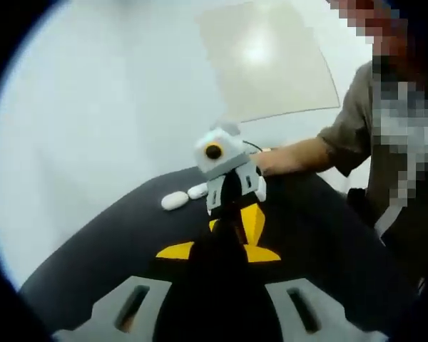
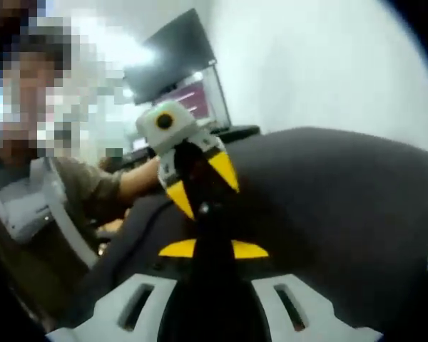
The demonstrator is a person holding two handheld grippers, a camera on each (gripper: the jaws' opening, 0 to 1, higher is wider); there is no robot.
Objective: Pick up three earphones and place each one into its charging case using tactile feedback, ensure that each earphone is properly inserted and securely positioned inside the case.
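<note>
Grippers: left gripper (image 1: 217,251) and right gripper (image 2: 212,249) meet tip to tip, both clenched (contents unseen).
Risk: earphone cases (image 1: 183,197) lie apart on the dark worktop (image 1: 114,249); a hidden earphone could slip.

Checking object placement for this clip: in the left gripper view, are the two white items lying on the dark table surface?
Yes, the two white items lie side by side on the dark table surface, just left of the other claw.

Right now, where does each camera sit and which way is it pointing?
Left gripper view: rides the left gripper, looking across the dark table at the right gripper, two white cases, a person's forearm.
Right gripper view: rides the right gripper, facing the left gripper, monitor.
Shared: table, grippers facing.
</note>
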